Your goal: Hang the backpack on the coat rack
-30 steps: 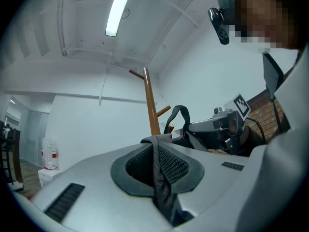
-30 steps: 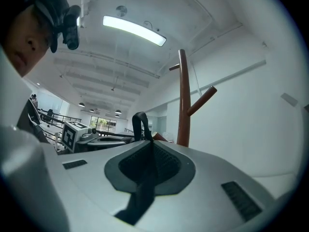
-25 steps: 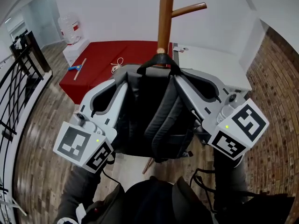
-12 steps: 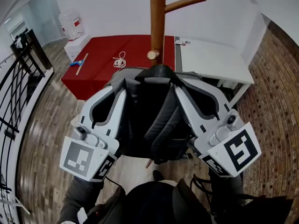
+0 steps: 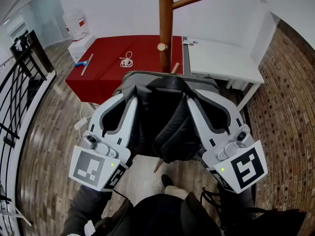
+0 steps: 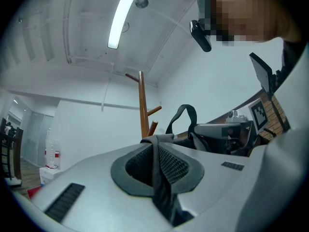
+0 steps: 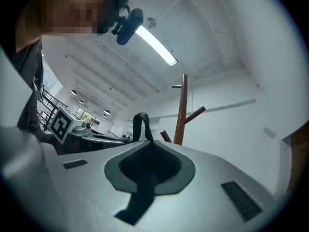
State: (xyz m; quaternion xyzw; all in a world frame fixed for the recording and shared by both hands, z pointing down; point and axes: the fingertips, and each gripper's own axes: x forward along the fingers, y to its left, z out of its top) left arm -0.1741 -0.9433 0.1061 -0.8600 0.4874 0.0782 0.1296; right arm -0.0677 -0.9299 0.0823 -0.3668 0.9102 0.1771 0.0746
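A black and grey backpack (image 5: 162, 124) hangs between my two grippers, just short of the wooden coat rack (image 5: 166, 28). Two short peg ends (image 5: 162, 46) show above the bag's top, and a longer peg (image 5: 192, 0) sticks out higher to the right. My left gripper (image 5: 132, 93) is shut on a grey shoulder strap (image 6: 158, 168) at the bag's left. My right gripper (image 5: 191, 93) is shut on a black strap (image 7: 145, 180) at its right. The top carry loop (image 6: 186, 117) stands upright between the grippers, free of any peg, with the coat rack (image 7: 181, 115) behind it.
Behind the rack stands a red-covered table (image 5: 106, 75) with a coiled cord (image 5: 127, 60) and a blue-handled tool (image 5: 83, 64). A white table (image 5: 221, 58) is at the right. A black railing (image 5: 19, 82) runs along the left. A shoe (image 5: 167, 181) shows below the bag.
Both grippers and the backpack have come down and back toward me. The bag's top, which overlapped the pole and a peg, now sits below both short peg ends.
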